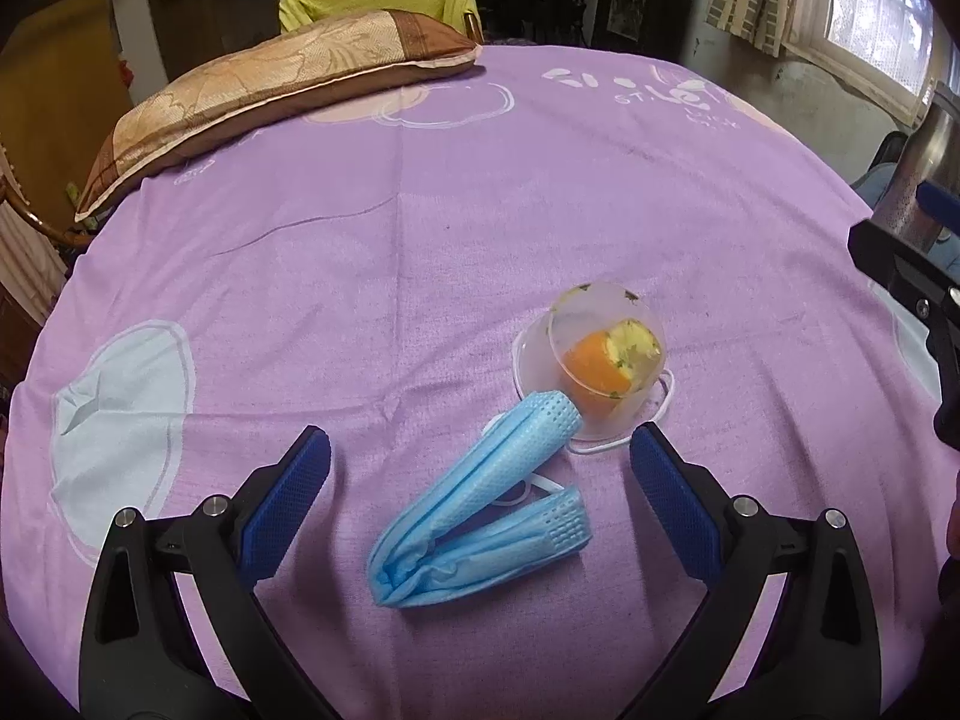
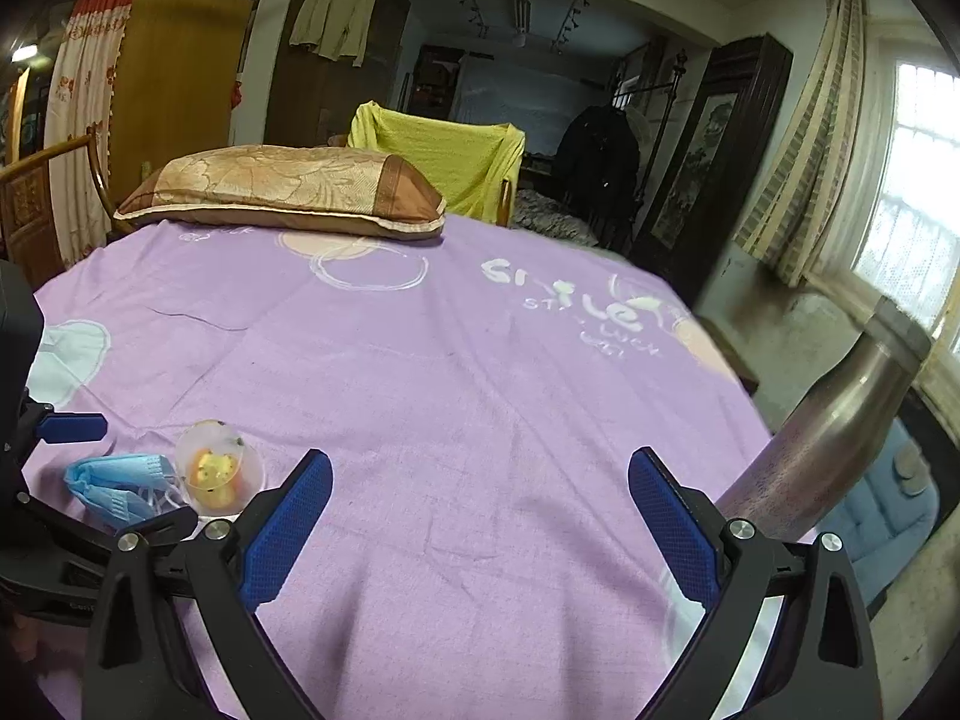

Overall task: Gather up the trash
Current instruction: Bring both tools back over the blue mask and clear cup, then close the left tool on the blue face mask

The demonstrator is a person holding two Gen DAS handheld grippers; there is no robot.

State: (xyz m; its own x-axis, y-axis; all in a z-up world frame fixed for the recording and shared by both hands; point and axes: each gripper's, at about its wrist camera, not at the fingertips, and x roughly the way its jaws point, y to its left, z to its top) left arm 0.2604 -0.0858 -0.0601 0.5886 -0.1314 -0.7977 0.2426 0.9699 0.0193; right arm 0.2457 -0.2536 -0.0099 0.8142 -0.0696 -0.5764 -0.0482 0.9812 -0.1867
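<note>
1. Left gripper, closest to its lens, hangs low over the sheet with its jaws spread wide and nothing between them, the mask lying in the gap; it looks lined up for a pick.
2. Right gripper is likewise spread and empty, held off to the side over bare sheet, probably waiting its turn.
3. Pillow sits at the far edge, well apart from the trash.
4. Metal bottle stands at the right edge, just beside the right gripper.
5. Mask, blue and folded, lies flat, one end touching the cup.
6. Cup, clear plastic, lies tipped on its side with orange peel inside, over a white mask strap.
</note>
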